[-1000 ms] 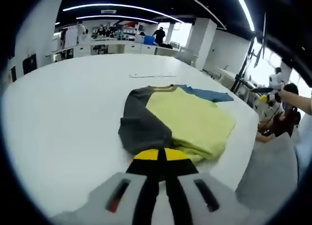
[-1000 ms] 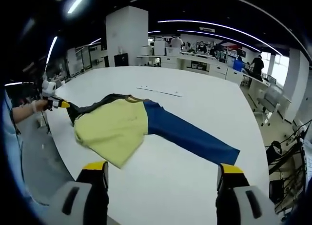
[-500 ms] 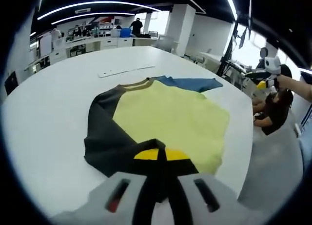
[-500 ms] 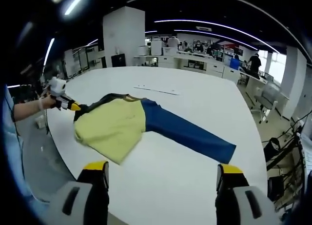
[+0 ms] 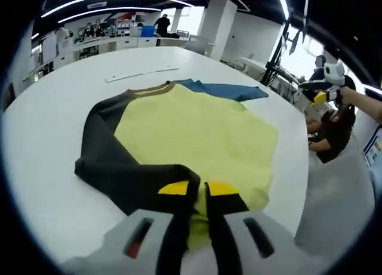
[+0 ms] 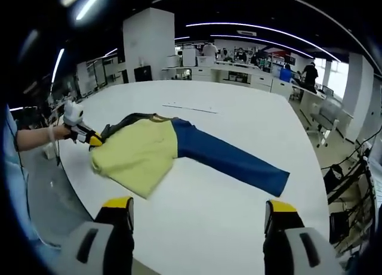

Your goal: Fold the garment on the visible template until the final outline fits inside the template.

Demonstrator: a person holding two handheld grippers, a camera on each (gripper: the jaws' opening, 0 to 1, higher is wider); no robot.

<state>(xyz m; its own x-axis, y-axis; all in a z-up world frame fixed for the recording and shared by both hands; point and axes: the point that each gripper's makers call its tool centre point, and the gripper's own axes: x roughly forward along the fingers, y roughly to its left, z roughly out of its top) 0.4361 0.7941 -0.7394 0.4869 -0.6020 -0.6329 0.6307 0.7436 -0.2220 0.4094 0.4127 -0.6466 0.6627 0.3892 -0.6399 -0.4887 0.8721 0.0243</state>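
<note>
White worktable (image 6: 227, 227) in an open-plan office w/ ceiling strip lights; desks and standing people in the bkgd. Shirt (image 5: 197, 132) (yellow body, dark grey sleeve (image 5: 107, 161), blue sleeve (image 6: 230, 158)) lies on the table near its edge. Left gripper (image 5: 199, 191): jaws nearly together, pinching the dark sleeve's end over the yellow hem; in the right gripper view it (image 6: 92, 139) sits at the shirt's near-left edge, held by a hand (image 6: 59, 132). Right gripper (image 6: 199, 210): jaws wide apart, holding nothing, hovering over bare table well short of the shirt; in the left gripper view it (image 5: 322, 96) appears far off to the right, beyond the table edge. Change vs. 1 s ago: dark sleeve was bunched beside the body; now drawn out and laid across the lower body, w/ the left gripper lower and closer to the cloth. Meaning (judgement): first sleeve fold is about placed; the blue sleeve is fully extended, so the outline is too wide and that fold is prob. next. A thin pale strip (image 6: 185, 108) lies on the table beyond the collar; no template outline can be made out.
</note>
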